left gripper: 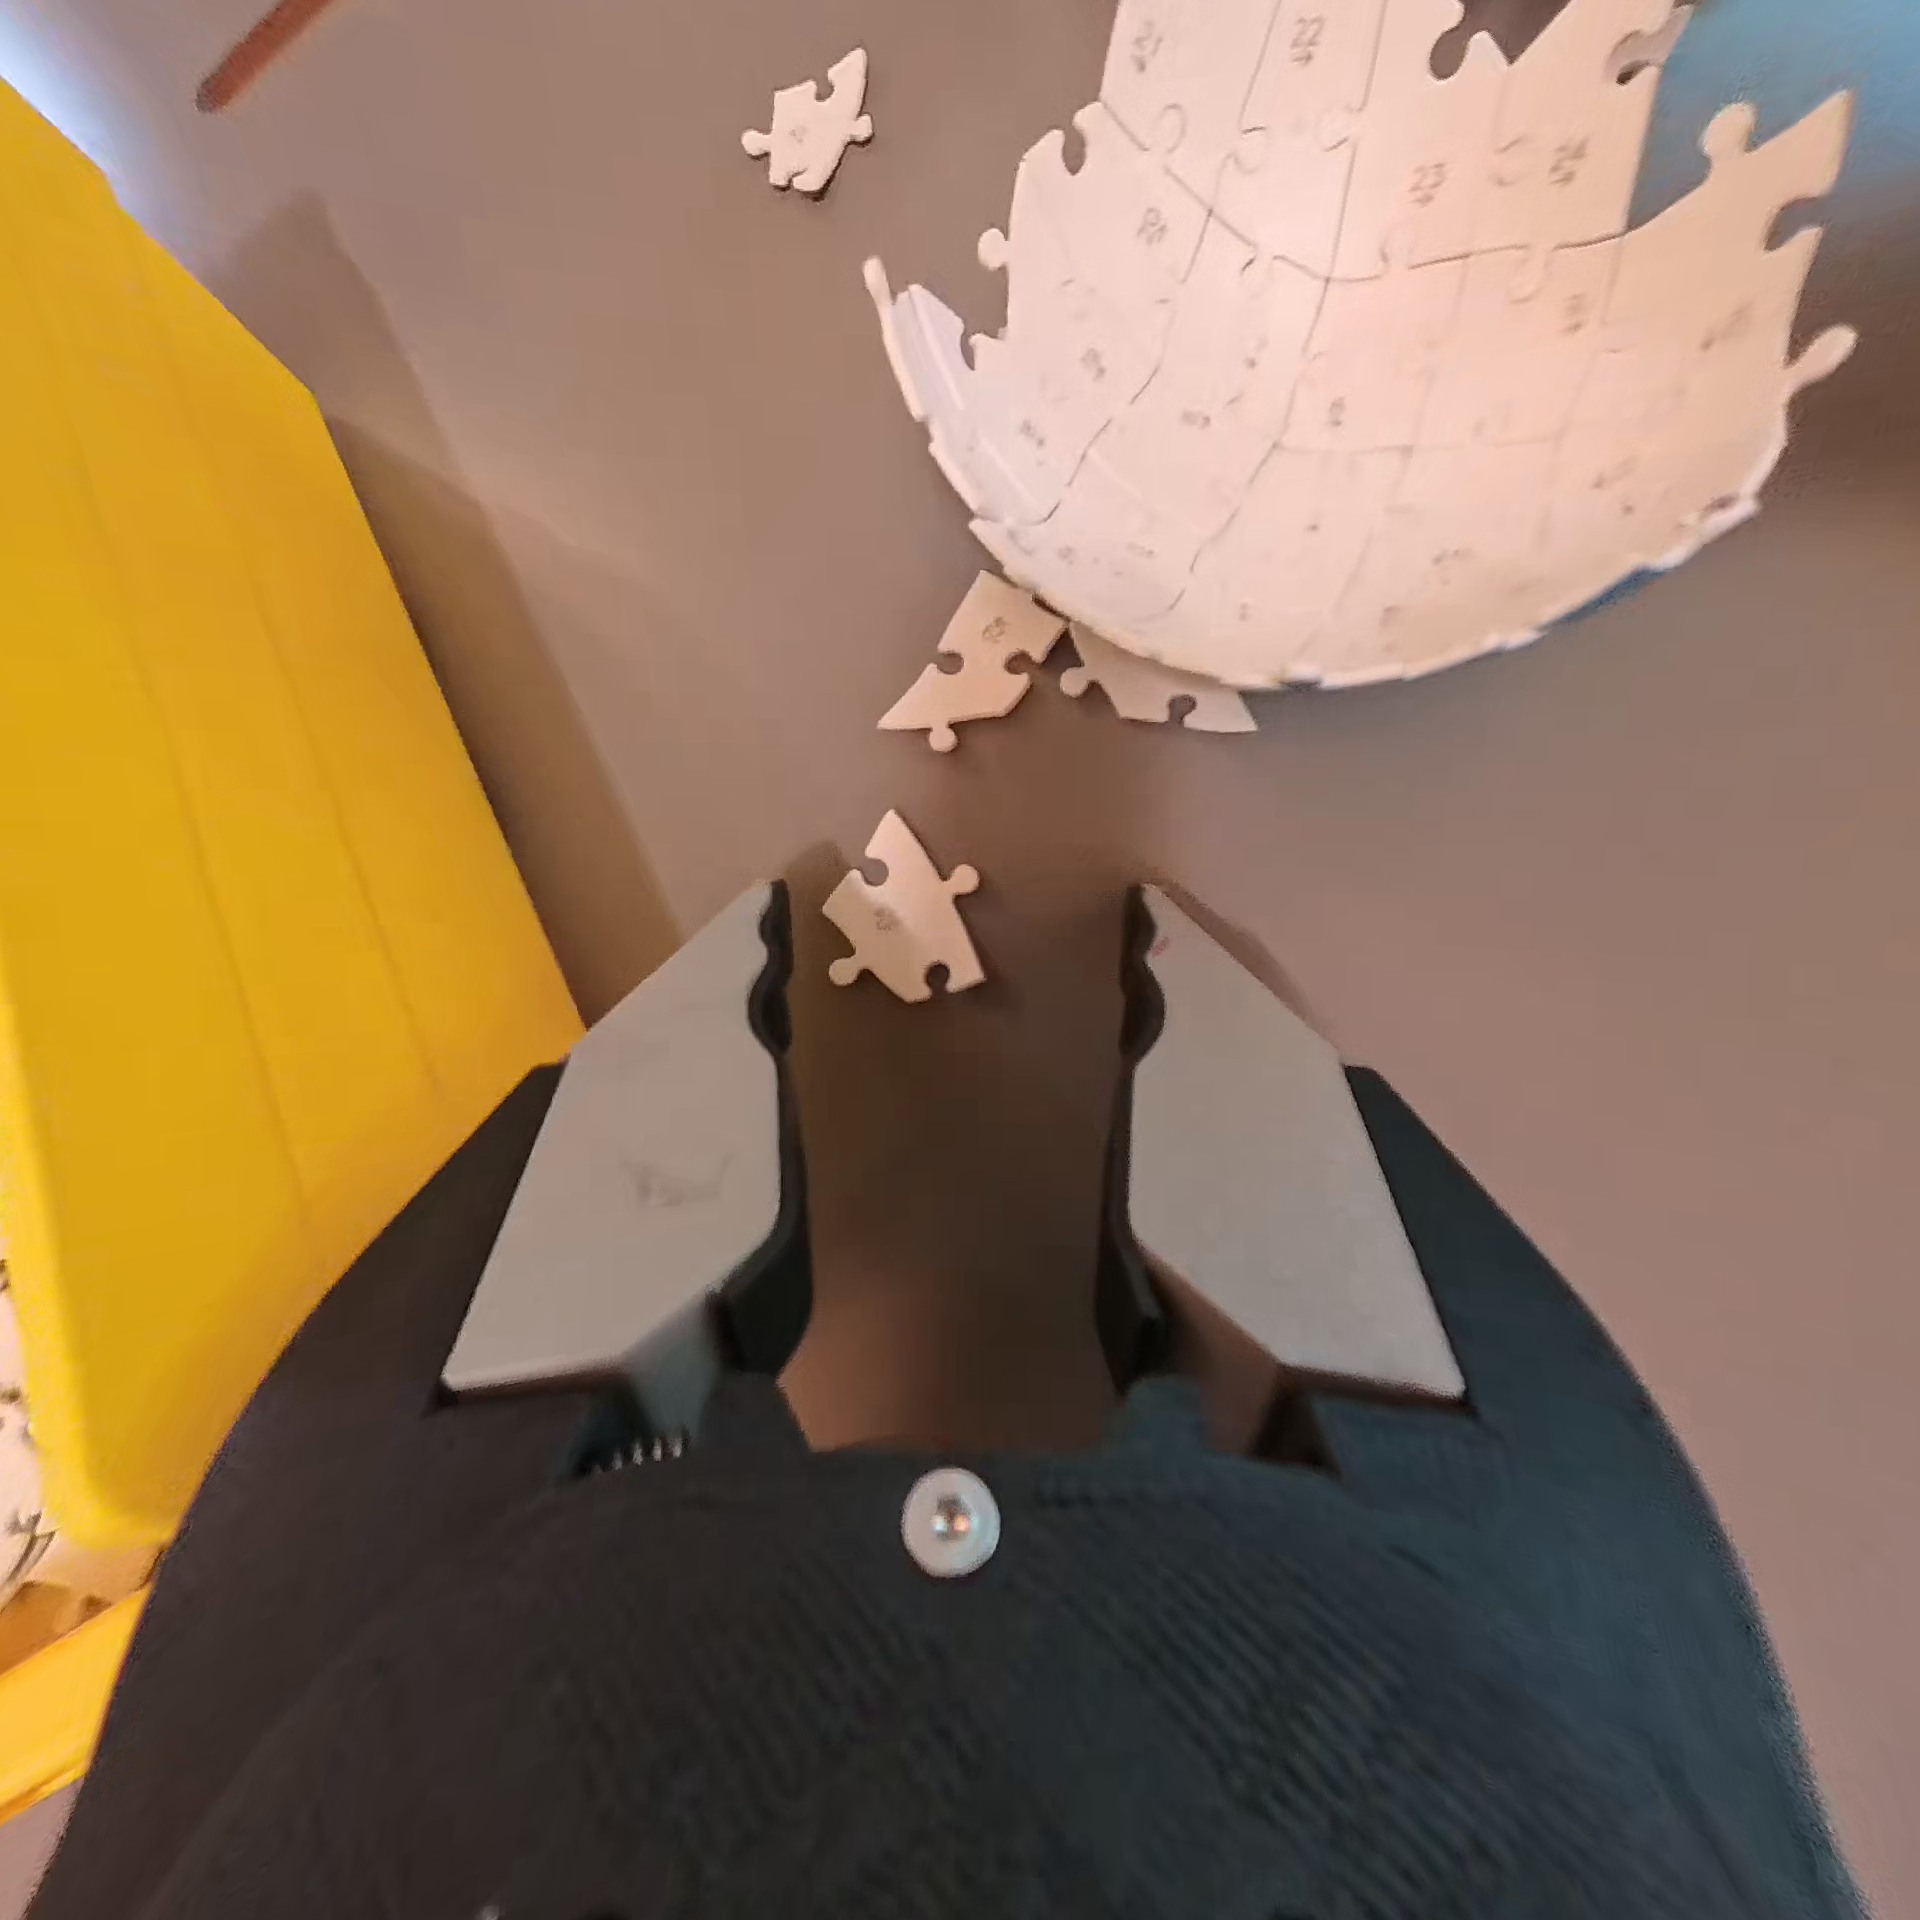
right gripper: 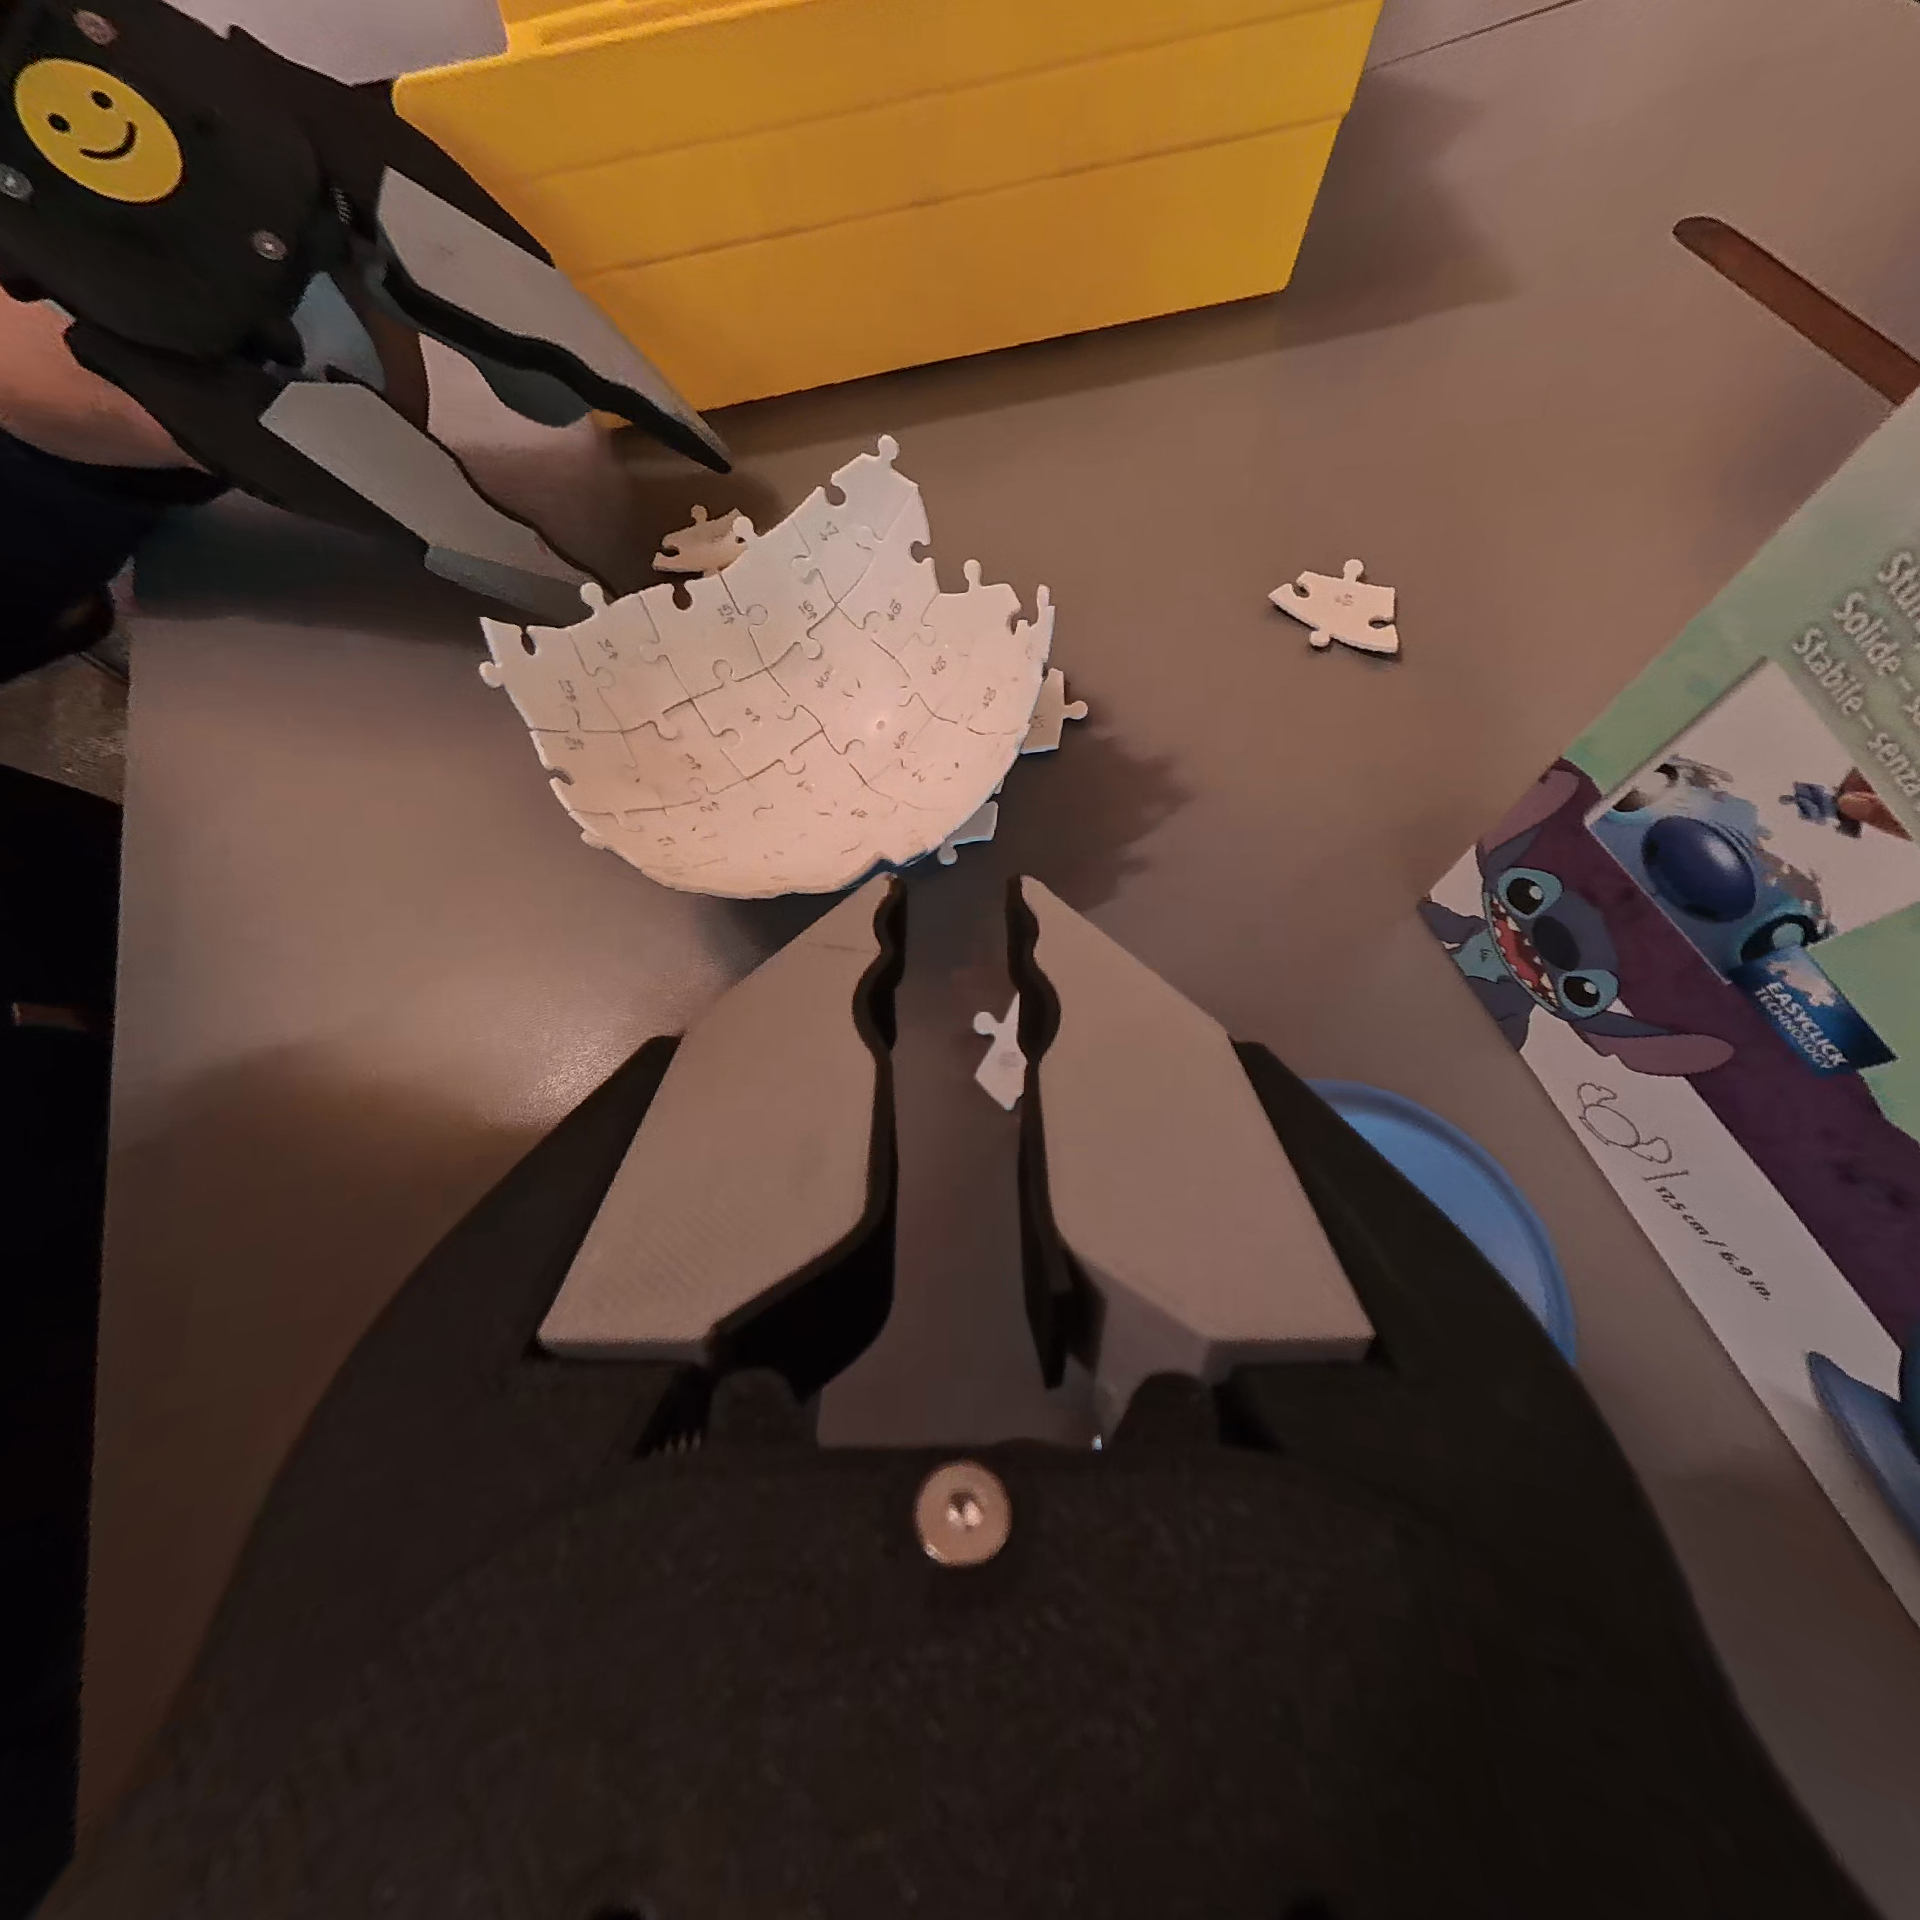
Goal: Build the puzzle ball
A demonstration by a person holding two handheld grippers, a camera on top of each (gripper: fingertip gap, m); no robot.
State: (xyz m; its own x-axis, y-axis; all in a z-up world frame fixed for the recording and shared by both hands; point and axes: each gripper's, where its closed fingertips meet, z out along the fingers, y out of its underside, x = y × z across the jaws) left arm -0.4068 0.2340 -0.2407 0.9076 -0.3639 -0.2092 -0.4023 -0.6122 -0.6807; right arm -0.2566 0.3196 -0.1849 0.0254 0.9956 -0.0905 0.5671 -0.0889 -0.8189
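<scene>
The half-built white puzzle ball shell (left gripper: 1403, 364) (right gripper: 769, 727) rests on the grey table like a bowl, numbered insides showing. My left gripper (left gripper: 956, 914) is open and low over the table. A loose white piece (left gripper: 904, 925) lies flat just ahead of its left fingertip, not gripped. In the right wrist view the left gripper (right gripper: 665, 520) sits behind the shell with that piece (right gripper: 707, 540) between its tips. My right gripper (right gripper: 958, 904) is narrowly open and empty, its tips just short of the shell's near rim. A small piece (right gripper: 997, 1060) lies on the table under its fingers.
A yellow box (left gripper: 208, 727) (right gripper: 935, 208) stands close beside the left gripper. Loose pieces lie by the shell (left gripper: 971, 665) (left gripper: 1153, 686) and apart (left gripper: 810, 125) (right gripper: 1340, 613). The printed puzzle carton (right gripper: 1714, 883) and a blue disc (right gripper: 1455, 1195) lie on the right. Spacing between my two grippers at the tips: around 20 centimeters. The printed puzzle carton (right gripper: 1714, 883) is about 12 centimeters from my right fingertips.
</scene>
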